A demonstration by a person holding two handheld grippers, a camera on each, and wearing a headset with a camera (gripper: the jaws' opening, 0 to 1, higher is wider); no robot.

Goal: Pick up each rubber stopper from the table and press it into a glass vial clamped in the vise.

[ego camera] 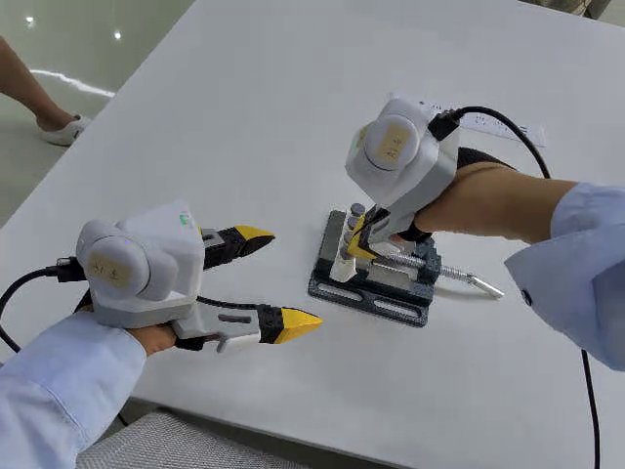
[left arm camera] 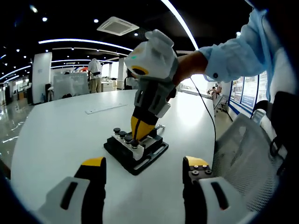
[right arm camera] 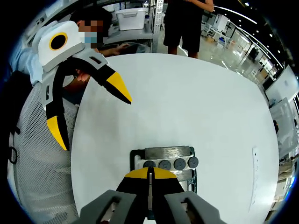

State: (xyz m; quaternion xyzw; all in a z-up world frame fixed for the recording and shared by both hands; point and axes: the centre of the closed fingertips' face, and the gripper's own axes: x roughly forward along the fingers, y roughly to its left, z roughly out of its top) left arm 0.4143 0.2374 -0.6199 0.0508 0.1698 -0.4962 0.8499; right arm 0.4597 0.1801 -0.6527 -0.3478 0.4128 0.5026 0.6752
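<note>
Not much to read here. The long white paper strip [ego camera: 485,121] at the far side of the white table [ego camera: 244,117] has print on it, but it's too small to make out. There's also a small green mark [ego camera: 184,220] on the left gripper's housing that can't be read either.

The black bench vise [ego camera: 369,296] sits out on the table, and clamped in it is a row of glass vials [ego camera: 343,262]. The right gripper view looks straight down on them and shows four dark grey round rubber stoppers [right arm camera: 179,163], one on top of each vial. The head view catches just a couple of those tops beside the tool. The left gripper view shows the row side-on.

The right gripper [right arm camera: 149,173] is clenched, with its yellow tips pressed together and nothing visible between them. They sit right at the end stopper of the row.

The left gripper [ego camera: 275,278] hangs above the table well apart from the vise, with its jaws spread wide and nothing in them. The right gripper view shows it in front of a grey mesh chair [right arm camera: 37,154].
</note>
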